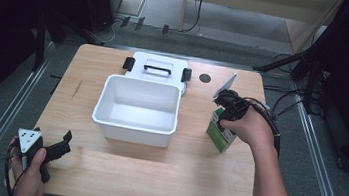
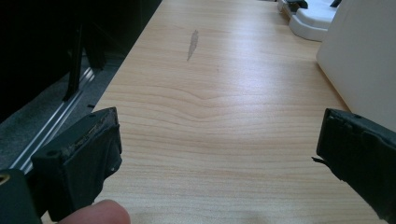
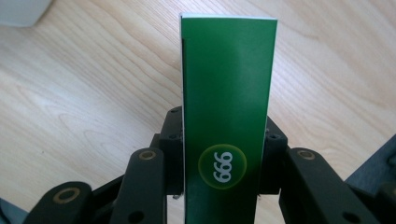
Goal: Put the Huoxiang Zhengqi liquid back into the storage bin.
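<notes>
- Left hand-held gripper [image 1: 58,145] resting at the near left corner of the pale wooden tabletop [image 1: 102,175]; jaws wide apart, nothing between them, bare wood visible through the gap in the left gripper view.
- Open white rectangular plastic bin [image 1: 137,109] standing mid-tabletop, empty inside; matching white lid with black handle and black side clips [image 1: 157,69] lying flat just behind it, touching or nearly touching the back rim.
- Small green-and-white cardboard carton [image 1: 222,132] standing upright on the tabletop to the right of the bin, near but apart from it.
- Right hand-held gripper [image 1: 227,115] clamped on the carton from above; jaws pressed against both narrow sides of the green face [image 3: 226,107] in the right gripper view, grip low along the jaws rather than at the tips.
- Judged risk: light carton likely to crush or bow under jaw pressure, loosening the hold.
- Judged risk: tall, narrow carton likely to swing or pivot between the jaws on lifting, then clip the bin's right rim on the way across.
- Judged risk: trailing cable at the right wrist close to the carton's path; snagging possible.
</notes>
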Available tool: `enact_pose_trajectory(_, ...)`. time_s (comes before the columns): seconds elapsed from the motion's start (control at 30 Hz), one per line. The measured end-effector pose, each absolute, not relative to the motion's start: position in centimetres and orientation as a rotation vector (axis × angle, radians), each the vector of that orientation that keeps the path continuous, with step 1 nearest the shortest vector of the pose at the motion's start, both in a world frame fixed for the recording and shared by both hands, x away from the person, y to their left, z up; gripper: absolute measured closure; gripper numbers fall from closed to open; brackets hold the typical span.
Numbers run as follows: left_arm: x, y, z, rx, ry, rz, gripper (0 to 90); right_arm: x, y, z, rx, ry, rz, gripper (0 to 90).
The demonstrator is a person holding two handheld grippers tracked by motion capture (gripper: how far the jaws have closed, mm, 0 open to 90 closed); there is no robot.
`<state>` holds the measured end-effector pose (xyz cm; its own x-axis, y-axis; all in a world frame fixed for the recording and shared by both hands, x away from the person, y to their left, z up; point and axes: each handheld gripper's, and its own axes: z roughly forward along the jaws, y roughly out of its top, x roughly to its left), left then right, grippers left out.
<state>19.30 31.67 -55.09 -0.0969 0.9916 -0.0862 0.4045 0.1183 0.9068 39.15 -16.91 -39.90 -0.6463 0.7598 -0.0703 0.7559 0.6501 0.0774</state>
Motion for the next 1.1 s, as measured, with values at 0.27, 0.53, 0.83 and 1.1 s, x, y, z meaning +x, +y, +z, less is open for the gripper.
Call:
enact_pose_trajectory(0.27, 19.3, 31.6, -55.1, 1.390, 1.621, 0.960, 1.0, 38.1, -16.9, -38.0, 1.063, 2.778, 0.138, 64.2)
enact_pose_trajectory(0.53, 19.3, 31.6, -55.1, 1.392, 1.621, 0.962, 1.0, 37.1, -15.6, -35.2, 0.842, 2.835, 0.176, 64.4)
enact_pose_trajectory(0.83, 19.3, 31.6, -55.1, 1.392, 1.621, 0.962, 1.0, 36.5, -14.4, -32.6, 0.579, 2.942, 0.205, 64.4)
enact_pose_trajectory(1.1, 19.3, 31.6, -55.1, 1.392, 1.621, 0.963, 1.0, 36.0, -13.8, -30.2, 0.431, 2.947, 0.221, 64.6)
